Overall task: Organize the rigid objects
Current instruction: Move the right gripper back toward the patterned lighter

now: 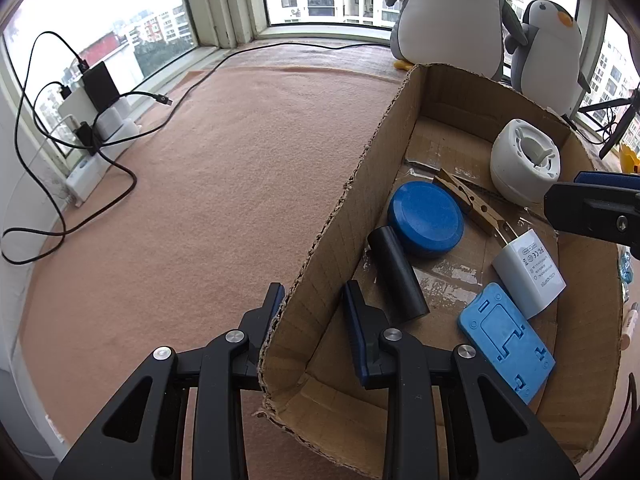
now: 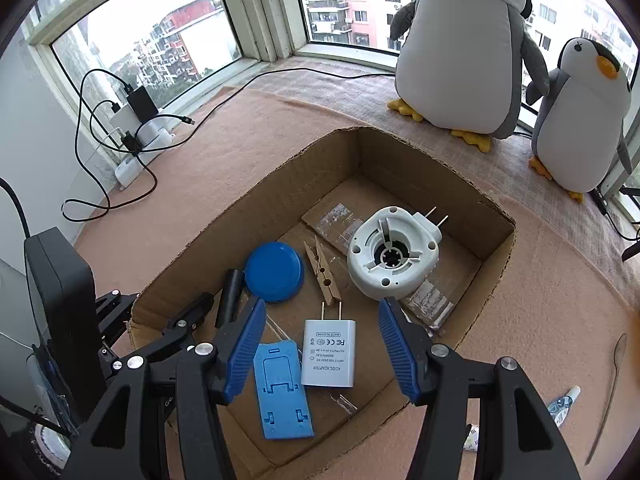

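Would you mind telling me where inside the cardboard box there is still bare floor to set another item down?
The far end of the cardboard box, behind the white round plug-in unit, is bare. The near half is crowded: blue disc, black cylinder, clothespin, white adapter, blue stand.

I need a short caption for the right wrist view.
Open right gripper above white adapter in cardboard box.

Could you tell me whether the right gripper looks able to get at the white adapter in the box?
Probably yes: the right gripper is open directly above the white adapter, which lies flat and uncovered.
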Available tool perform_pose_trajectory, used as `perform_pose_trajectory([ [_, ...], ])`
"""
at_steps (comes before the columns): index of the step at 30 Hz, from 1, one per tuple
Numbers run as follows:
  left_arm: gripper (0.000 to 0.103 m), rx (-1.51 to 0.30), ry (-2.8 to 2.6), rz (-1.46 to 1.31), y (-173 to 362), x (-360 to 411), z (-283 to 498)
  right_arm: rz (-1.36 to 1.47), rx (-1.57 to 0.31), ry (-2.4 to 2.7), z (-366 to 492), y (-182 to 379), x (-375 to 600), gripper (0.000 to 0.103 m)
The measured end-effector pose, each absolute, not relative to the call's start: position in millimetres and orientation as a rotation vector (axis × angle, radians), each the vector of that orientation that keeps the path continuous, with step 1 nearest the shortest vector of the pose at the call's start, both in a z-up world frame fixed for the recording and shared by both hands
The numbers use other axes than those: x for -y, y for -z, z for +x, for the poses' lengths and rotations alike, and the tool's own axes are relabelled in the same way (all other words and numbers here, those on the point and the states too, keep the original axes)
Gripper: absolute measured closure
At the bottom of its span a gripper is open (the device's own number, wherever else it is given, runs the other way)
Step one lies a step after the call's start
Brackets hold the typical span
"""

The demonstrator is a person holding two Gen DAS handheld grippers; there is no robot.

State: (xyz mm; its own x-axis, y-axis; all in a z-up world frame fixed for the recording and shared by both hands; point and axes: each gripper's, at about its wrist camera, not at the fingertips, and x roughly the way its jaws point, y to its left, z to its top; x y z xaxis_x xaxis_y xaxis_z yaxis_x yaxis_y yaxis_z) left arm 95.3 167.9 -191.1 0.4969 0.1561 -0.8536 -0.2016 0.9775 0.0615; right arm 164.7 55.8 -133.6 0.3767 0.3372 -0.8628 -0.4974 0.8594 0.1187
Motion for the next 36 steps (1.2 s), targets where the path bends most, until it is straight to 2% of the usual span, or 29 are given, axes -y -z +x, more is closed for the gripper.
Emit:
perform_pose_trajectory([
  [22,0.075,-1.031,-0.226,-0.029,191.1,-166.5,95.7,-0.089,-1.014,-0.461,148.7,111.5,10.0,0.048],
  [36,0.075,-1.034,-0.23,-0.013,190.9,-165.0,96.9,0.002,-1.002,-0.234,143.8,106.4,141.2,0.048],
])
